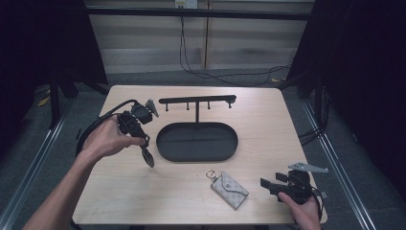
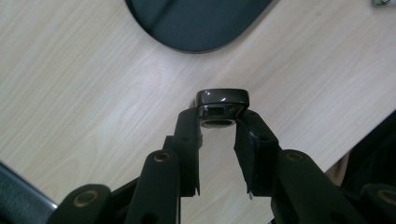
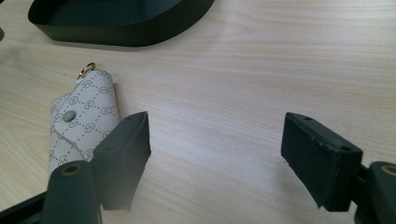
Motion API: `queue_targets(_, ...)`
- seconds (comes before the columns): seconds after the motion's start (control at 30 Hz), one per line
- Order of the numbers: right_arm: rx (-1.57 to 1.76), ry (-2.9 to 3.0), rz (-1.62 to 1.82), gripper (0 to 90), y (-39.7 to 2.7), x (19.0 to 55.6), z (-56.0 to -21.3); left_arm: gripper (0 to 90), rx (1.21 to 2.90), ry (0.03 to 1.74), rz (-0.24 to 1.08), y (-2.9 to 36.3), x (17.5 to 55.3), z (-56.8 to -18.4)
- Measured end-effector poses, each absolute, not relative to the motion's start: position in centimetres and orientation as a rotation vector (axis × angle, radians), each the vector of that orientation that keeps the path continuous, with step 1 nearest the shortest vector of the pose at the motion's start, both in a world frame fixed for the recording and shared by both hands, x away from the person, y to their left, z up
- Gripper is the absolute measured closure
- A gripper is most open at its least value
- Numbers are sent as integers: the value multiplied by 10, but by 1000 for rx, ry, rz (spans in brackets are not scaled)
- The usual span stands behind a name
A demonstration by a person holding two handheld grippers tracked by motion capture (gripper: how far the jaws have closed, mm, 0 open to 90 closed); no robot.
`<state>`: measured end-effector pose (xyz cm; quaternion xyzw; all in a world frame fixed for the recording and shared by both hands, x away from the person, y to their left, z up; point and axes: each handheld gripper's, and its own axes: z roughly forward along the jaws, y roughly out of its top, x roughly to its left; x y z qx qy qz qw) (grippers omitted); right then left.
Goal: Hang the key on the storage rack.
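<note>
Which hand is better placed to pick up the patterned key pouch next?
Right. The right gripper rests on the table with jaws wide open, and the key pouch lies just beside one jaw. The left gripper is already shut on a small dark fob over by the black tray.

Pale wooden table (image 1: 143, 196), black oval tray (image 1: 197, 142) with hook rack, patterned key pouch (image 1: 230, 189) near front edge

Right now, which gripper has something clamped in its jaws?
The left gripper: its jaws pinch a small dark key fob. The right gripper stands wide open beside the patterned key pouch.
</note>
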<state>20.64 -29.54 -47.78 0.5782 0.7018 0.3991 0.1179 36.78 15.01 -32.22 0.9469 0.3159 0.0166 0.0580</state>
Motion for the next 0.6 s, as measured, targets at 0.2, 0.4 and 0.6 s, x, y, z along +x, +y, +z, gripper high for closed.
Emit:
queue_targets(0.2, 1695, 2056, 1165, 239, -295, 206, -478, 709, 2858, 984, 38, 146, 371, -310)
queue_targets(0.4, 1689, 2057, 1163, 240, -295, 206, -478, 709, 2879, 957, 12, 139, 373, -306)
queue_targets(0.6, 1699, 2052, 1166, 240, -296, 206, -478, 709, 2874, 974, 22, 126, 381, -299)
